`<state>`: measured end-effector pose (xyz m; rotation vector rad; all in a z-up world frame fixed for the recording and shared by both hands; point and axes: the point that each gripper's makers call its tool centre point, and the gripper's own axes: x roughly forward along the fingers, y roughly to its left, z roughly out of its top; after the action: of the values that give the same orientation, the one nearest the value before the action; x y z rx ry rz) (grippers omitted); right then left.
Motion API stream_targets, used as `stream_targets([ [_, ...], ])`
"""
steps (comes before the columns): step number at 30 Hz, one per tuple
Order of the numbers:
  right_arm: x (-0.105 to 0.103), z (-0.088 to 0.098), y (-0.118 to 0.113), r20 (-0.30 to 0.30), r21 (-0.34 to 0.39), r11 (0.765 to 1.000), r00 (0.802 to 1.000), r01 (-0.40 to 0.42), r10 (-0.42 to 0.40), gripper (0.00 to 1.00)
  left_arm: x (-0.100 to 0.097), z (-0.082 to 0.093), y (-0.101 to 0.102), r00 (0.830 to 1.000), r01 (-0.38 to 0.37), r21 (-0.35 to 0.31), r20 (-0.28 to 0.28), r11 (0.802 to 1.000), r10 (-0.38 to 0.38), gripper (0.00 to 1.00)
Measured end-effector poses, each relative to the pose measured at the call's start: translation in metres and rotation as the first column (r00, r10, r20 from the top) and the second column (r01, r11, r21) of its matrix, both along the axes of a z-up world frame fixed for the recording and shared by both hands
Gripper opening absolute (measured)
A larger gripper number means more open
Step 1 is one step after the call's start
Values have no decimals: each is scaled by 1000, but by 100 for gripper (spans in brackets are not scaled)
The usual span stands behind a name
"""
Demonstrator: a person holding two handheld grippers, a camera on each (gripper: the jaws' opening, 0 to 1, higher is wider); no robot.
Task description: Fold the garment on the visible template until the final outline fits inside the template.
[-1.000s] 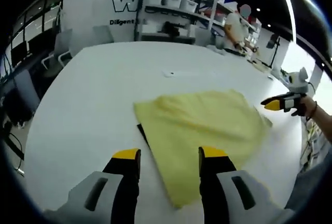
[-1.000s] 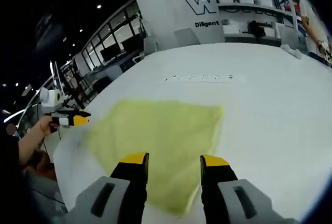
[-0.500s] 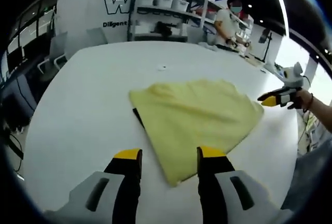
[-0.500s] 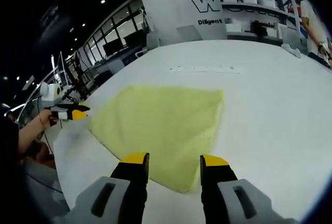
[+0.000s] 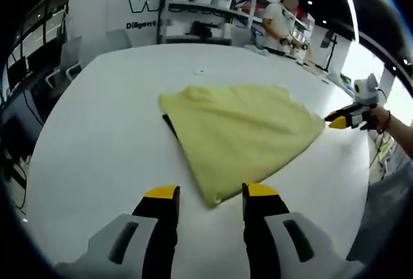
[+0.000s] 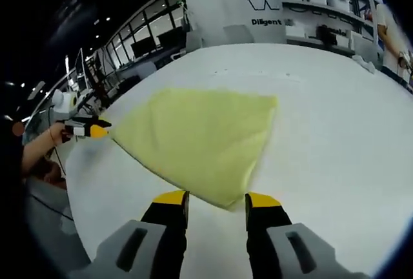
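Item: yellow garment [image 5: 242, 130], folded flat, lying mid-bench on a white bench [image 5: 97, 130]; a dark sliver, judged to be the template [image 5: 169, 124], shows at one edge beneath the cloth. Left gripper [image 5: 210, 193]: jaws parted, holding nothing, poised just short of the nearest corner of the cloth. Right gripper [image 6: 216, 197]: jaws likewise parted and empty, its tips framing the near corner on its side. In the left gripper view the right gripper sits at the far corner of the cloth; whether it touches is unclear. Handling advice: take each corner by both layers, lift low, carry the fold evenly, and lay the edge square so no cloth overhangs the template. Condition: pale lemon, soft, lightly rippled, roughly four-sided, edges slightly uneven.
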<state>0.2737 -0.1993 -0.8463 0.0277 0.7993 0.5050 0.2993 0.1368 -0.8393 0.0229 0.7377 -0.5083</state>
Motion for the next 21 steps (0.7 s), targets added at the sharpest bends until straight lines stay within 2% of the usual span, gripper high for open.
stream_targets([
  [3, -3, -5, -2, -3, 2, 1000, 1000, 9, -9, 25, -1, -4, 2, 1000, -1, 21, -4, 1000, 1, 37],
  [7, -5, -13, -8, 2, -23, 999, 1000, 22, -22, 17, -4, -8, 0, 1000, -3, 3, -15, 1000, 3, 34],
  [13, 1, -14, -15, 25, -14, 998, 998, 61, -61, 10, -5, -13, 0, 1000, -6, -4, -22, 1000, 6, 29],
  [21, 3, -17, -11, 42, -25, 1000, 999, 19, -18, 1, -5, -18, -4, 1000, 25, 7, -11, 1000, -25, 17],
])
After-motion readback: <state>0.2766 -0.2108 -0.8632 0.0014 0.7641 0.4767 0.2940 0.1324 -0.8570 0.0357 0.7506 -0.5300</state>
